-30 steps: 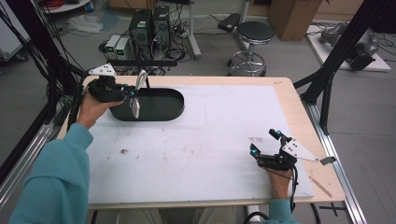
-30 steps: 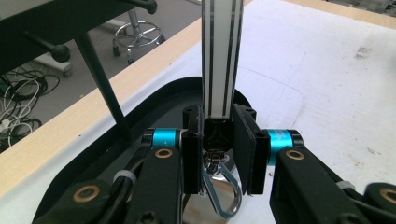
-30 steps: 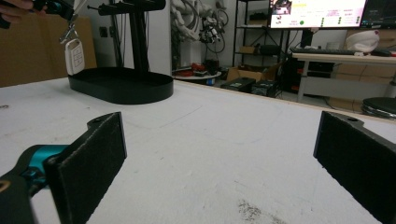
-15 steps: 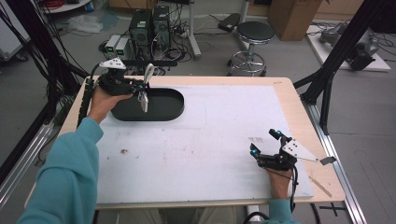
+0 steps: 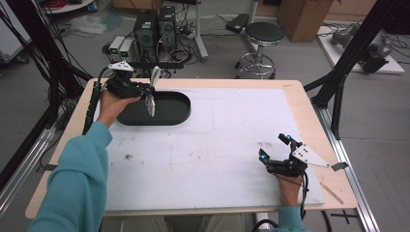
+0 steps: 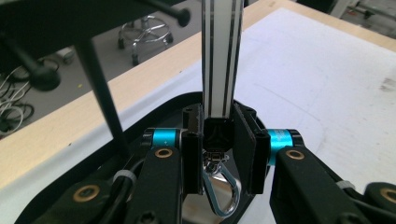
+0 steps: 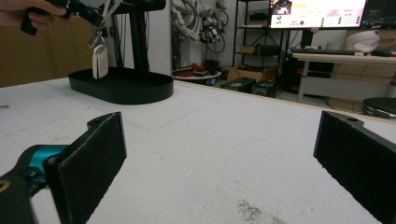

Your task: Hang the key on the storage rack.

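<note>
One thing hangs from my left claw (image 5: 146, 92): a white lanyard strap (image 6: 221, 56) clamped between the jaws, with a silver carabiner clip (image 6: 219, 186) and a pale key fob (image 7: 99, 61) dangling below it, above the black oval tray (image 5: 169, 115) at the far left of the tabletop (image 5: 232, 140). My right claw (image 5: 275, 153) rests low near the front right edge, jaws spread wide and holding nothing, well apart from the tray.

My worry is the grip itself. I pinch only the strap near its black end, so a slack squeeze could let the fabric slide out and drop the fob. The fob also swings freely under the clip; if I move fast, I judge it could knock the tray's rim or land outside the tray on the white mat. The strap's loose upper loop could also snag on the black frame bars just behind the tray.
</note>
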